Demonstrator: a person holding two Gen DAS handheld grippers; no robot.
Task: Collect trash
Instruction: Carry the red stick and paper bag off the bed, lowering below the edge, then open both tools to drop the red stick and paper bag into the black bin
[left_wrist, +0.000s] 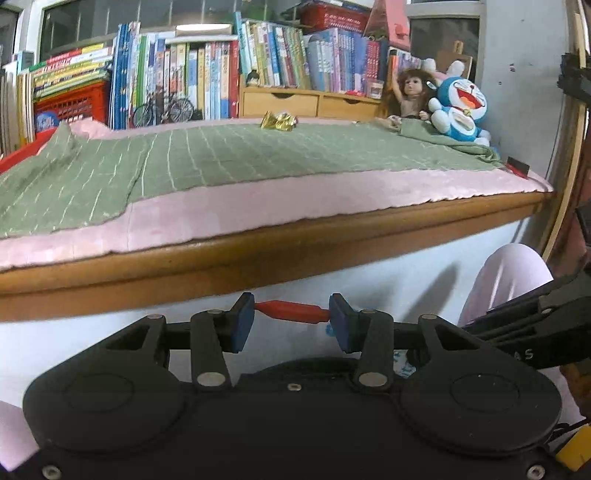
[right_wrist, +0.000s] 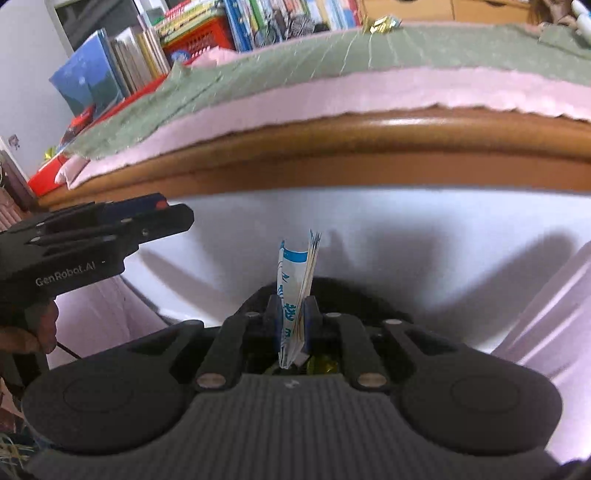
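Wrappers fill both claws. The left gripper has its blue pads pressed on the two ends of a red wrapper, twisted thin and stretched straight across the gap between them. The right gripper is clenched almost shut on a white-and-blue wrapper that stands upright between its fingers, the top edge fanned open a little above the pads. Under that wrapper, low inside the right gripper's frame, something gold and crinkly glints — I cannot tell what it is.

Both tools hang below the wooden edge of a bed, in front of its white side panel. From the right wrist view the left gripper shows at the far left, held in a hand.

On top of the bed lies a pink sheet with a green checked blanket spread over most of it. A gold wrapper sits far back on the blanket, close to a low wooden drawer unit — well apart from both grippers. Rows of books stand behind it, with a small model bicycle in front of them. At the back right corner a doll leans beside a blue plush toy. A leg in pale pink cloth shows by the bed's side.
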